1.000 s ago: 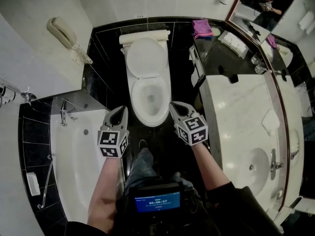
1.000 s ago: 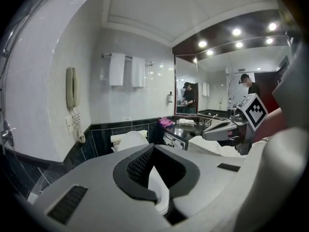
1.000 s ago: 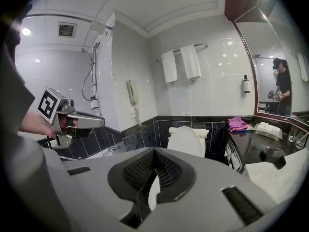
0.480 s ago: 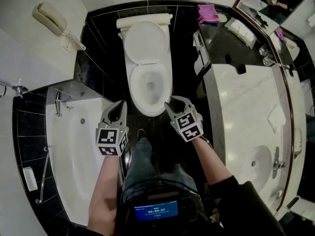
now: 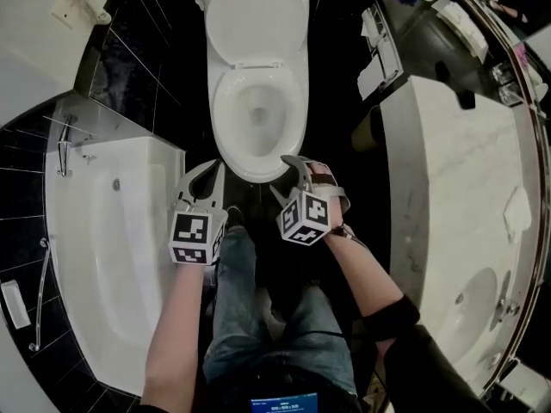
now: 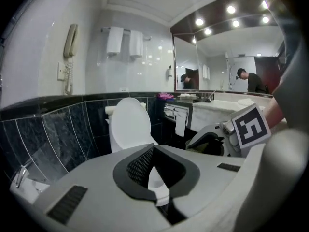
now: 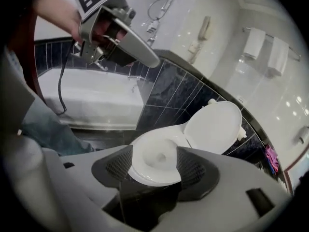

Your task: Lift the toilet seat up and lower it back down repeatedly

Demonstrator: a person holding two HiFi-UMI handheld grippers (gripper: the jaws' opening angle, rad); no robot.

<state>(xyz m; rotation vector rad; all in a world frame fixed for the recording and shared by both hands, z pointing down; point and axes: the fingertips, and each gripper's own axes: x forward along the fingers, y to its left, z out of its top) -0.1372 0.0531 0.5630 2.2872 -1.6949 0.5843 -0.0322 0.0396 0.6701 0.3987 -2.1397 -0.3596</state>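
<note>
Seat (image 5: 222, 119) is lying down flat on the bowl (image 5: 258, 114). Lid (image 5: 256, 15) is standing up behind it. In head view the toilet is sitting btwn the bathtub (image 5: 112, 231) at frame left and the marble bench (image 5: 456, 170) w/ basin (image 5: 469, 304) at frame right.

R tool (image 5: 303, 172) is opening right now, jaws spreading wide. It's hovering at the front edge of the seat, tips just beside the rim. In the right gripper view the seat's front curve is showing in the gap btwn the two pads (image 7: 118, 164), but the pads aren't pressing on it, so no grip. Can't tell if either tip is touching the rim.

L tool (image 5: 209, 175) is sitting closed, jaws together, nothing btwn them. It's hanging front-left of the bowl near the tub corner, apart from the seat, and pointing toward the raised lid.

Person's jeans leg (image 5: 258, 317) is showing just below the two tools. In the left gripper view a wall phone (image 6: 70, 42) and two towels (image 6: 123, 40) are hanging on the white wall above the dark tiles (image 6: 63, 134). The mirror (image 6: 227, 62) is running above the bench.
</note>
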